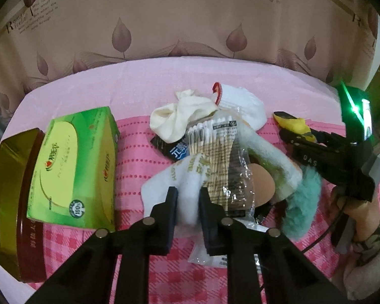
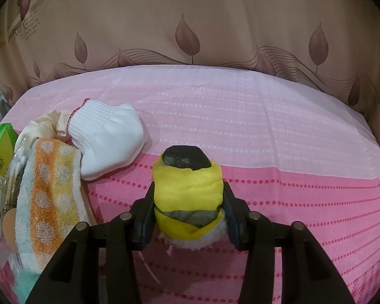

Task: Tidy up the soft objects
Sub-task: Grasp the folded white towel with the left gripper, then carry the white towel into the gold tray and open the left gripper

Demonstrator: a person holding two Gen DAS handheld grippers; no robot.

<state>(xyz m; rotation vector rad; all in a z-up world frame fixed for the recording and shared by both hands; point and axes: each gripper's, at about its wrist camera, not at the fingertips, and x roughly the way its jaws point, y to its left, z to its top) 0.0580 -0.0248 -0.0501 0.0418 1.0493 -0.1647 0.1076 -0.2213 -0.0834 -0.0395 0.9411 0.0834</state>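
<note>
In the left wrist view my left gripper point(image 1: 188, 202) is shut on a white cloth with gold lettering point(image 1: 179, 174), pinched between both pads at the near edge of a heap. The heap holds a cream sock point(image 1: 174, 119), a white sock with red trim point(image 1: 243, 101), a packet of cotton swabs point(image 1: 215, 157), a pale towel point(image 1: 273, 157) and a teal fluffy piece point(image 1: 304, 202). In the right wrist view my right gripper point(image 2: 188, 202) is shut on a yellow padded item with a black tip point(image 2: 187, 190), held just above the pink cloth. That gripper point(image 1: 291, 136) also shows at the right of the heap.
A green tissue box point(image 1: 73, 167) leans on a gold tin point(image 1: 10, 197) at the left. A pink tablecloth point(image 2: 291, 177) covers the table, with a leaf-print curtain point(image 2: 190, 25) behind. The white sock point(image 2: 109, 139) and an orange-dotted towel point(image 2: 50, 197) lie left of the right gripper. A person's hand point(image 1: 362, 207) grips the right tool.
</note>
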